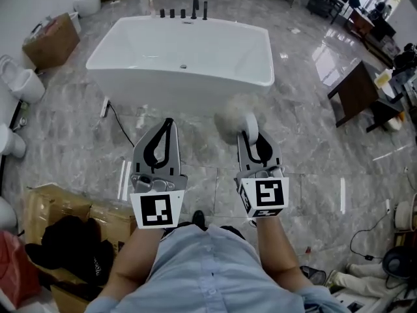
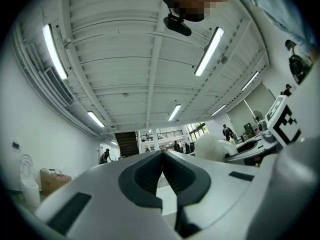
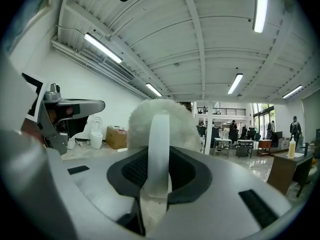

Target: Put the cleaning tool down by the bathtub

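One hazard applies: the fluffy white round-headed cleaning tool (image 1: pixel 231 119), clamped by its flat white handle in the right gripper (image 1: pixel 250 130) (left gripper (image 1: pixel 168 124) closed on nothing), could drop short of the white oval bathtub (image 1: pixel 130 26) if released early, both grippers pointing forward, side by side, above the grey marble floor (image 1: pixel 313 155).

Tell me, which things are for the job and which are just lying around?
For the job:
- fluffy white cleaning tool, gripped in the right hand-held gripper
- white bathtub

Just lying about:
- cardboard box left of the bathtub
- dark table
- black cable
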A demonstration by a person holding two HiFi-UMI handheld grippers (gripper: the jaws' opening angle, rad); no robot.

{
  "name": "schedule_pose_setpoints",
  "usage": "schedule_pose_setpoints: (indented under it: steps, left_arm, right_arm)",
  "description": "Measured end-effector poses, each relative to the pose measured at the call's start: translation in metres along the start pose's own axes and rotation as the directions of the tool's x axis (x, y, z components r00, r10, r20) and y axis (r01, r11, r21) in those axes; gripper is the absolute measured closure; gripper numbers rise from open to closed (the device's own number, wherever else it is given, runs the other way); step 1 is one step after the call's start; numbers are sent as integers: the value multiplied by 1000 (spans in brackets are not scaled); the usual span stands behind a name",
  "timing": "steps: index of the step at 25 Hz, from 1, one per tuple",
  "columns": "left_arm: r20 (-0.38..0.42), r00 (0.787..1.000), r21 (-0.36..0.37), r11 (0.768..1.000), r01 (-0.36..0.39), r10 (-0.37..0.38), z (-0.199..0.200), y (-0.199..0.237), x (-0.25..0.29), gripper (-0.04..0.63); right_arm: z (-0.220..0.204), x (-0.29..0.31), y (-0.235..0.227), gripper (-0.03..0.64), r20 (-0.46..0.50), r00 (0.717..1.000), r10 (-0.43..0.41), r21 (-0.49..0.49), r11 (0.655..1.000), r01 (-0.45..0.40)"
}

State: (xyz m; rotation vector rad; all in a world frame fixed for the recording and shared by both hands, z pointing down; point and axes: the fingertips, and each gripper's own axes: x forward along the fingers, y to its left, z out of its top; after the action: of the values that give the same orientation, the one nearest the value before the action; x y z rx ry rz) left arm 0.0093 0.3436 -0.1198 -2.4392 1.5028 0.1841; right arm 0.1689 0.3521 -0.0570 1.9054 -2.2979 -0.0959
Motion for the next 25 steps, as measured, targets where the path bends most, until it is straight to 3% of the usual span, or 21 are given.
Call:
schedule_pose_setpoints:
  steps: [5,16,25]
  left_arm:
    - [0,1000,-5,1000,21,-21,-13,8,28,580]
    - [-83,995,-24,999,45,-47,-74,11,89,580]
    - [-148,988,20,999,40,-37,-127,13,195,580]
  right_arm:
    - [-2,24,-7,520,-6,1000,-13,1,1000,13]
    - [-36,84,-44,520,-56,998,-42,38,998,44]
    - [-63,188,-116,520,-77,997,-25,68,997,31]
